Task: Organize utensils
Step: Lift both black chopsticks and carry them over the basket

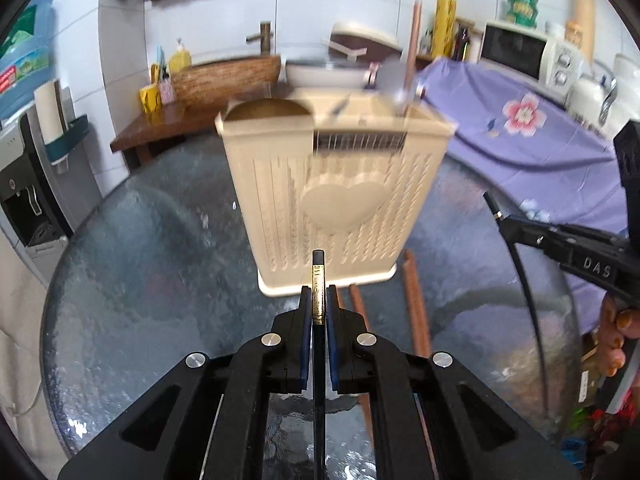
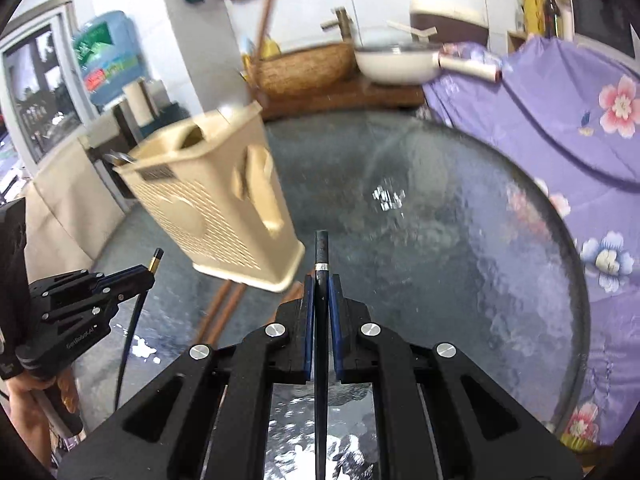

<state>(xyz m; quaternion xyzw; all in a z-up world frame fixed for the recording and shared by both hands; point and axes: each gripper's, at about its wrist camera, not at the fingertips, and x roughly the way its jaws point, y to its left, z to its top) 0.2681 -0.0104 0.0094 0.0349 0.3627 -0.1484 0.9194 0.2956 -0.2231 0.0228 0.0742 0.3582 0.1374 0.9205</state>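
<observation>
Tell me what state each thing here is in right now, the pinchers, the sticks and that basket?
Left gripper: shut on a gold-banded black chopstick.
Right gripper: shut on a silver-banded black chopstick.
Beige utensil holder: upright on the glass table, utensils already standing inside.
Brown chopsticks: lying on the table.

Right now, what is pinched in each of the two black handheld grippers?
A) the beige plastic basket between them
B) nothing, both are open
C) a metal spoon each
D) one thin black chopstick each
D: the left gripper is shut on a thin black chopstick with a gold band, and the right gripper on a thin black chopstick with a silver band, near the beige slotted utensil holder.
</observation>
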